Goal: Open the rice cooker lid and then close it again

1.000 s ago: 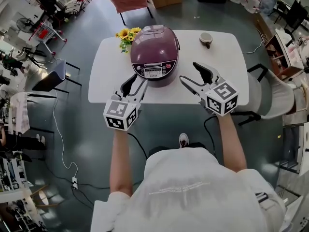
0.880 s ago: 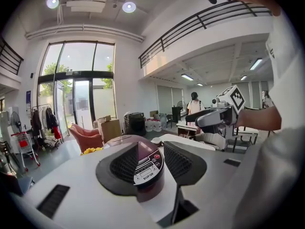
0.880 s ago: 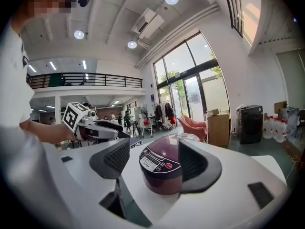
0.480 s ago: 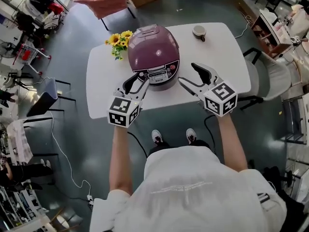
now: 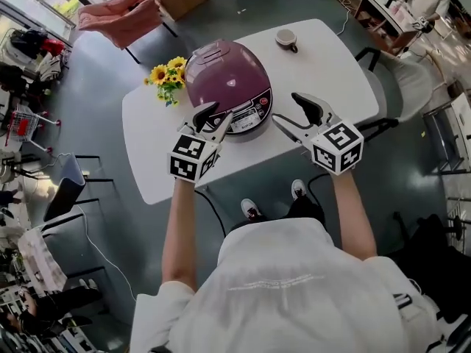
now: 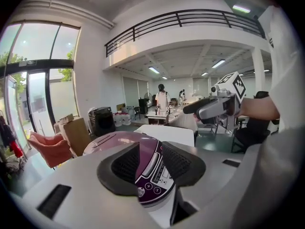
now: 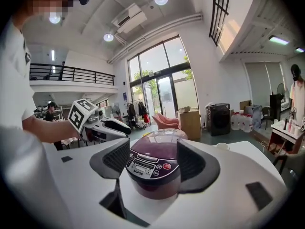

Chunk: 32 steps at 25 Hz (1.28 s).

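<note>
A purple rice cooker [image 5: 221, 76] stands with its lid down on the white table [image 5: 331, 65], its control panel [image 5: 249, 120] facing me. My left gripper [image 5: 215, 116] is at the cooker's front left. It is open and its jaws have just been closing a little, with no pad pressing on anything. In the left gripper view the cooker [image 6: 119, 142] shows just ahead of the left gripper [image 6: 151, 165]. My right gripper [image 5: 293, 113] hovers open to the right of the panel, apart from it. The right gripper view shows the cooker [image 7: 157, 149] beyond the open right gripper [image 7: 153, 162].
A bunch of sunflowers [image 5: 165, 76] lies left of the cooker and a cup [image 5: 285, 40] sits at the table's far side. A pink armchair [image 5: 118, 17] is beyond the table and a chair [image 5: 394, 98] stands at its right. The table's near edge runs under both grippers.
Both grippers have come forward and down toward the cooker. The left one has drawn up against its front left, and its jaws stand slightly narrower. The cooker's lid has stayed down.
</note>
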Motion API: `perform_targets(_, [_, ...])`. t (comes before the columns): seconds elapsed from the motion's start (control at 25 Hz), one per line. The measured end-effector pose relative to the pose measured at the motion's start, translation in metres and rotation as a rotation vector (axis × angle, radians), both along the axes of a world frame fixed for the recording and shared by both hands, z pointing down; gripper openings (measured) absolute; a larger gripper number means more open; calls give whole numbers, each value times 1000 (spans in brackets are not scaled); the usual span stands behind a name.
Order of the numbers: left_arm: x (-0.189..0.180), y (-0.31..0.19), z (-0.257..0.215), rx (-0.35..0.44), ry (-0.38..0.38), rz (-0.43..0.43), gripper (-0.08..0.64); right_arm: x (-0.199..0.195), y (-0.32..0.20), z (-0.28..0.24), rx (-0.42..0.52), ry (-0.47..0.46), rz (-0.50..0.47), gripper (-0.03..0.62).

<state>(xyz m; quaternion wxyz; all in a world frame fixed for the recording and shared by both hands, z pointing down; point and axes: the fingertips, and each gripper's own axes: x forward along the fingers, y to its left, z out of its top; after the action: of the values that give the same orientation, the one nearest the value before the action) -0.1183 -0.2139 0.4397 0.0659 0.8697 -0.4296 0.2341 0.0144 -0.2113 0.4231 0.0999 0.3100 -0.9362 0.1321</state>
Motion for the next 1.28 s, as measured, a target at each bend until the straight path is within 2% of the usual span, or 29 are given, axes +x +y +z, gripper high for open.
perform_targets(0.28, [22,-22,14,-34,-18,73,121,12,-10,20,-58,-4,26,313])
perform_targets(0.56, [32,-33,49,-111,-124,141,106,9,-25,38,-103,-16,20,310])
perform_targets(0.76, [40,-38,68,-154,-164,169,97,12,-27,47,-125,-14,23,307])
perform_targets(0.96, [46,-40,79,-175,-211,201,66,19,-29,53,-142,-10,40,305])
perform_targets(1.28, [47,-41,86,-187,-244,229,44,21,-34,58,-159,-9,53,304])
